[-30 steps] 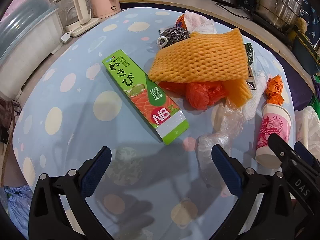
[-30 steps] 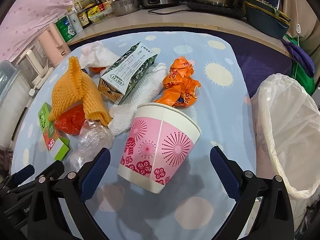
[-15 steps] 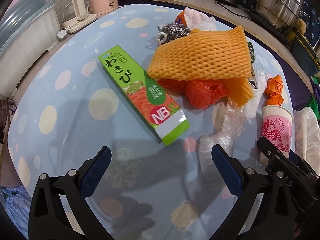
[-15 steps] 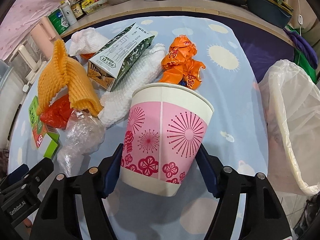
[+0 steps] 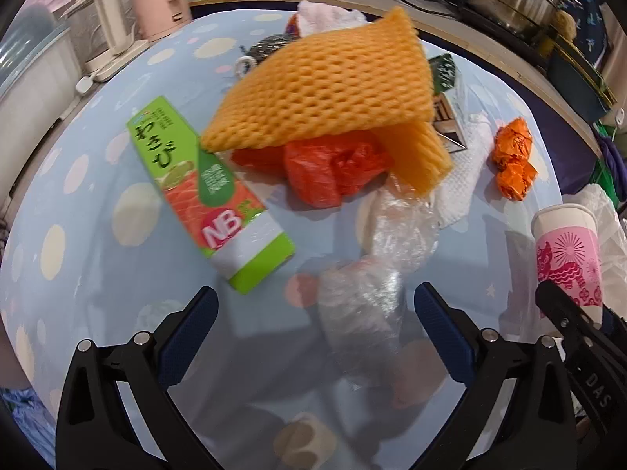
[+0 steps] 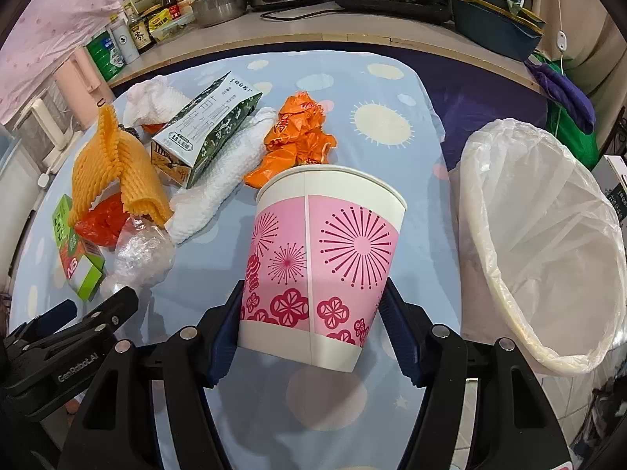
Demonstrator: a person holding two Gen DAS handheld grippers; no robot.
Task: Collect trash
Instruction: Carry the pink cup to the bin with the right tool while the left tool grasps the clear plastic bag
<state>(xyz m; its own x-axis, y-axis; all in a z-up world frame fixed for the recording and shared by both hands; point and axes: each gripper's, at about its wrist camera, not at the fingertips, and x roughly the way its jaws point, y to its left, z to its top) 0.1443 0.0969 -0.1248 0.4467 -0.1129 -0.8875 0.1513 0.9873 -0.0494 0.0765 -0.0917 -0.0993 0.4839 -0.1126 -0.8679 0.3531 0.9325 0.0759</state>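
Tongs on the right (image 6: 311, 325) have just been closing and now clamp the pink paper cup (image 6: 325, 262) above the surface (image 6: 392, 90), beside the lined bin (image 6: 548, 235). Left tongs (image 5: 313, 333) gape wide over crumpled clear plastic (image 5: 376, 274), nothing gripped.

I'm seeing the pink-and-white paper cup (image 6: 321, 262) sitting upright, slightly tilted, pinched between my right fingers (image 6: 225, 329); crumpled clear plastic (image 5: 364, 305) is lying between my left fingers (image 5: 188, 333).
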